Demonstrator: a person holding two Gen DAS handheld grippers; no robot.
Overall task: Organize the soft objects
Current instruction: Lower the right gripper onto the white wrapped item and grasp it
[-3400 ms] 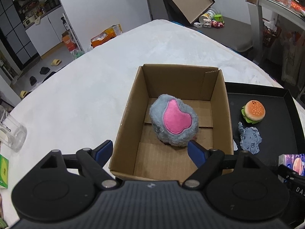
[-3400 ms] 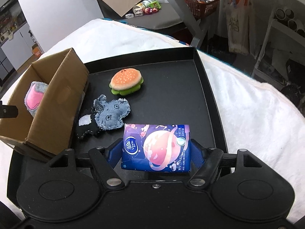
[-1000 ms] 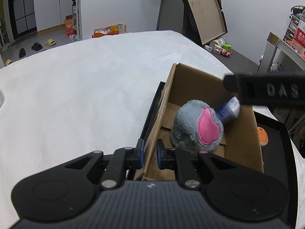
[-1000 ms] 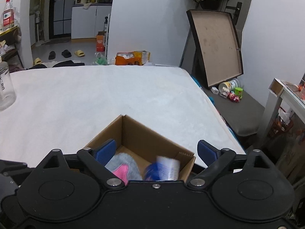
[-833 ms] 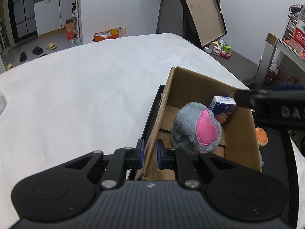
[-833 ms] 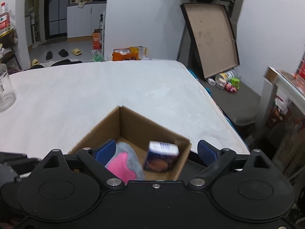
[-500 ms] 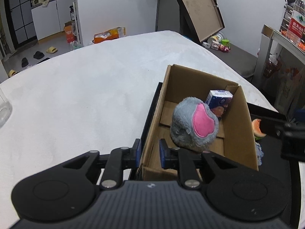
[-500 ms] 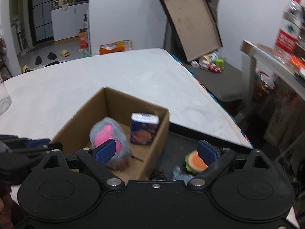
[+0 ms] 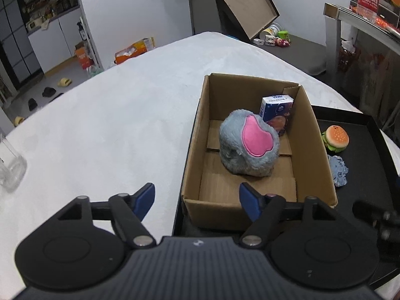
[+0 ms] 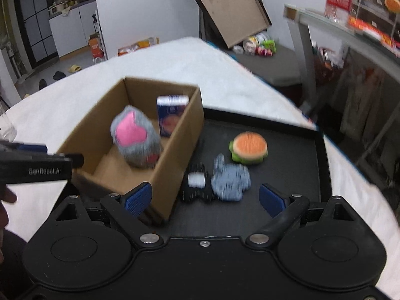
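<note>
The left gripper is hovering at the near end of the cardboard box, its jaws spreading apart with only the box's near wall showing between them and nothing gripped. The right gripper is hanging wide apart and empty over the black tray, where the blue-grey fabric toy and the plush burger are lying just beside the box. Inside the box, the grey plush with the pink patch is sitting in front of the tissue pack, which is standing against the far right corner.
</note>
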